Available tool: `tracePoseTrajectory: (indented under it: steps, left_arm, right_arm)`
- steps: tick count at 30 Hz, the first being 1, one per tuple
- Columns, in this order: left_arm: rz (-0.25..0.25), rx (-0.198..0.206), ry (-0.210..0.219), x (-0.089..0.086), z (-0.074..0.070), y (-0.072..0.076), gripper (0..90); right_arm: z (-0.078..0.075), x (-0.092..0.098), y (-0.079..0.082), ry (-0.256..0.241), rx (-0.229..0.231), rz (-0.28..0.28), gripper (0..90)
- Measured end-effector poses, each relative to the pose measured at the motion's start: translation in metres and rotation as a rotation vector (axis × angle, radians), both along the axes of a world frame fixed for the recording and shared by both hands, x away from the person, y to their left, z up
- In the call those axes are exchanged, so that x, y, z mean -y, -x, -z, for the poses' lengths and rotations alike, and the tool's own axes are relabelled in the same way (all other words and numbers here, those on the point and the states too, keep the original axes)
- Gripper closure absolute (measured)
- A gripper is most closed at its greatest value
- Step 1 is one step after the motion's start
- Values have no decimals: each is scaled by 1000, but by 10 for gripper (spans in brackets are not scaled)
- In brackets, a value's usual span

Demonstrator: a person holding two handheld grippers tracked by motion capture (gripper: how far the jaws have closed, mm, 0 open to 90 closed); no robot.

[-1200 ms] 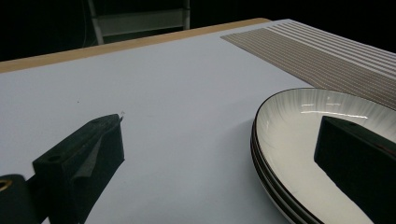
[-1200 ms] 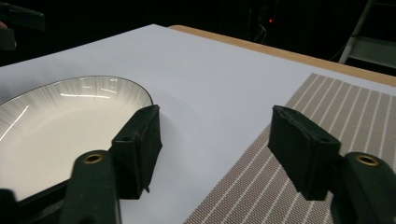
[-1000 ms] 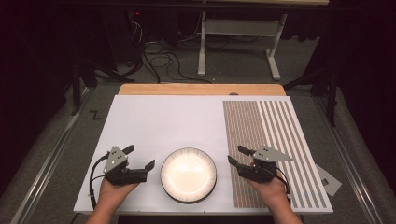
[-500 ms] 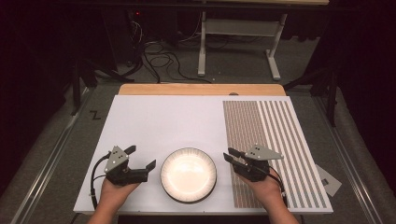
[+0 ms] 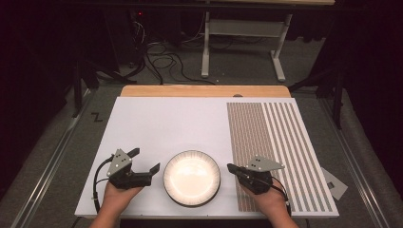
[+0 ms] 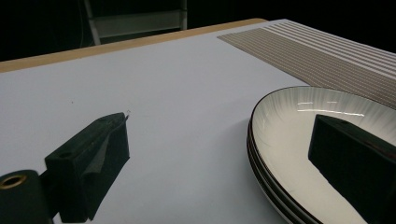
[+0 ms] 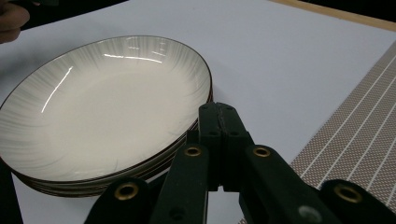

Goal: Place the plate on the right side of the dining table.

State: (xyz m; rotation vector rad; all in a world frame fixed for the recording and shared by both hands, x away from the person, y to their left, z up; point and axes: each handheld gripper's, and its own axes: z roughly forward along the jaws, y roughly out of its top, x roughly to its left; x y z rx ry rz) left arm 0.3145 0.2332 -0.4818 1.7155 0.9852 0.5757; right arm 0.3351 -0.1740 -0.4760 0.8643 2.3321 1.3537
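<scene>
A stack of white plates with dark rims (image 5: 192, 177) (image 6: 299, 121) (image 7: 102, 107) sits at the front middle of the white table (image 5: 166, 123). Just left of the stack, my left gripper (image 5: 144, 160) (image 6: 219, 121) is open and holds nothing; its right jaw stands close by the plates' left rim. My right gripper (image 5: 231, 167) (image 7: 217, 109) is shut and empty, its tip pointing at the plates' right rim from a short way off. A hand holds each gripper from the near edge.
A brown striped mat (image 5: 271, 142) covers the table's right part. A wooden strip (image 5: 204, 91) runs along the far edge. Cables (image 5: 161, 61) and a metal frame (image 5: 242, 42) are on the floor beyond.
The right gripper has moved left, off the striped mat toward the plates' right rim. The left gripper has barely shifted.
</scene>
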Motion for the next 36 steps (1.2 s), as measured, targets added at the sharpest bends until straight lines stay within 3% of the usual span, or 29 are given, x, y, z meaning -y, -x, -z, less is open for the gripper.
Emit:
tracePoseTrajectory:
  steps: [11,26,36]
  left_arm:
    - [3,5,7,1,0,0,55]
    - [1,6,33,1,-1,0,48]
    - [-27,15,36,-3,-1,0,46]
  right_arm:
    - [6,-14,4,52,-43,-66,900]
    - [10,-21,6,70,-66,-73,900]
    - [11,-22,7,71,-68,-78,900]
